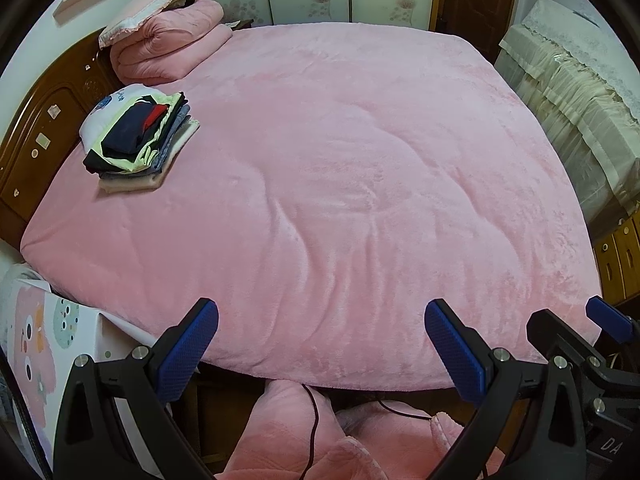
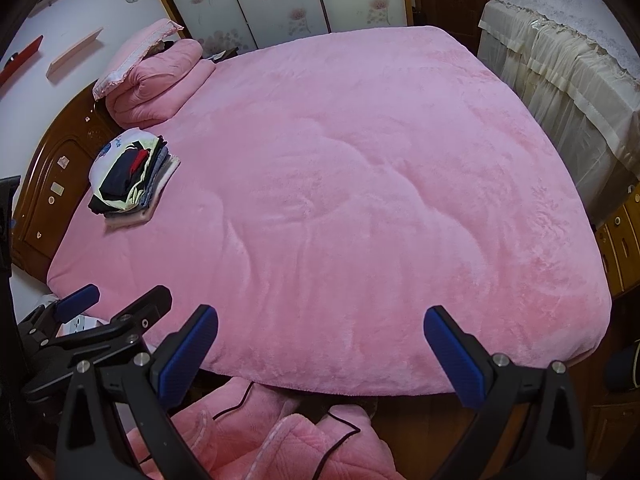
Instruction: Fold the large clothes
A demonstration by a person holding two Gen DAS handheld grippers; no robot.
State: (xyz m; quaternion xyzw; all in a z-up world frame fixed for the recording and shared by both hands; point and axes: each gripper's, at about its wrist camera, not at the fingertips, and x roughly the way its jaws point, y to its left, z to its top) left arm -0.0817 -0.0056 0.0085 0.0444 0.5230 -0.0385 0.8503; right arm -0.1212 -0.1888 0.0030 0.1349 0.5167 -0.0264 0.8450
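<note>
Both grippers (image 1: 322, 344) (image 2: 320, 350) wide apart, empty, low-frame over the bed (image 1: 340, 184) (folded stack (image 1: 140, 140) upper left), ready for clothing.

The lower layers of the folded clothes stack (image 1: 136, 140) are covered by the upper ones. The pink garment (image 2: 280, 440) below the bed's near edge is cut off by the frame. The headboard stickers (image 1: 42, 142) cannot be read.

A stack of folded clothes (image 1: 140, 140) lies at the far left of the pink bed (image 1: 360, 200), near the headboard: navy and red pieces on top, pale yellow, grey-blue and cream layers beneath, leaning against what may be a white printed pillow (image 1: 108, 108).
</note>
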